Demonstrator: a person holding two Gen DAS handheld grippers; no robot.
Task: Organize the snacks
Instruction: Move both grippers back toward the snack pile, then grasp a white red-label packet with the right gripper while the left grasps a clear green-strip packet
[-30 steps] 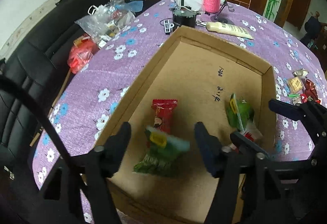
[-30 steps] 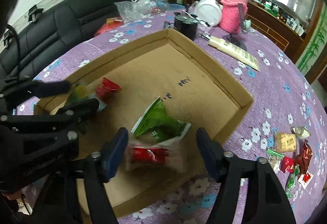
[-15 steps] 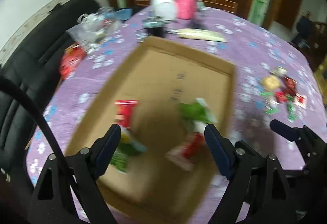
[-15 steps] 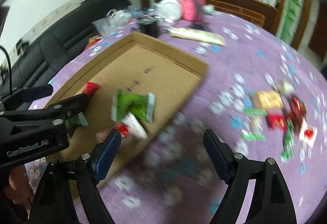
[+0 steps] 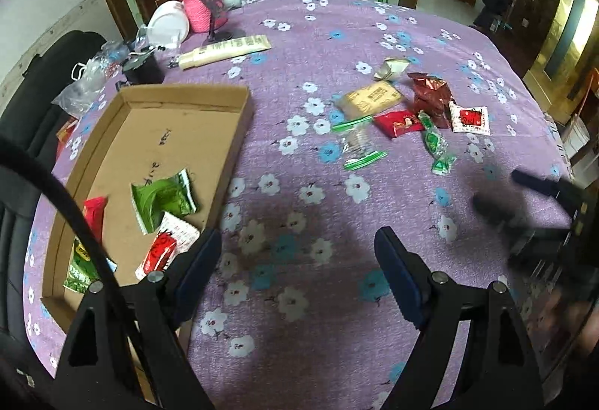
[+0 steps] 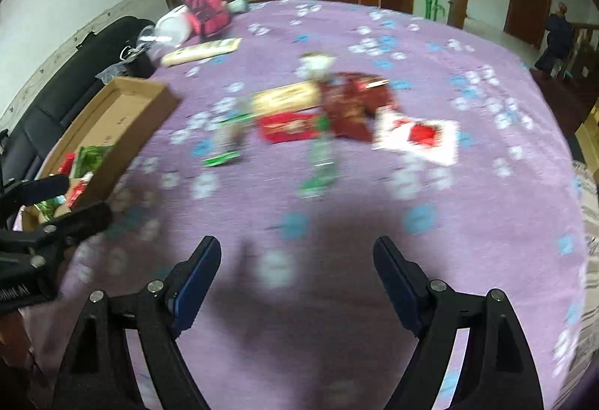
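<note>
A shallow cardboard tray (image 5: pixel 239 118) lies on the purple flowered cloth at the left, and it holds a green packet (image 5: pixel 161 196), a white-and-red packet (image 5: pixel 161 252) and two more by its near wall. Several loose snacks lie to its right: a tan packet (image 5: pixel 368 99), a red packet (image 5: pixel 400 123), a dark red wrapper (image 5: pixel 430 93) and a white-and-red sachet (image 5: pixel 470 120). My left gripper (image 5: pixel 297 236) is open and empty over bare cloth just right of the tray. My right gripper (image 6: pixel 296 244) is open and empty over the cloth, short of the blurred snack pile (image 6: pixel 337 110).
At the back left stand a jar in a pink knitted cover (image 5: pixel 202 2), a white plate (image 5: pixel 168 24), a cream tube (image 5: pixel 224 50), a black object (image 5: pixel 144 69) and plastic bags (image 5: pixel 82 84). A black sofa (image 5: pixel 22 133) runs along the left. The table's edge curves round on the right.
Both grippers have swung right, from over the tray to over the cloth. The packets that were between their fingers now lie in the tray. Both pairs of jaws stand wider.
</note>
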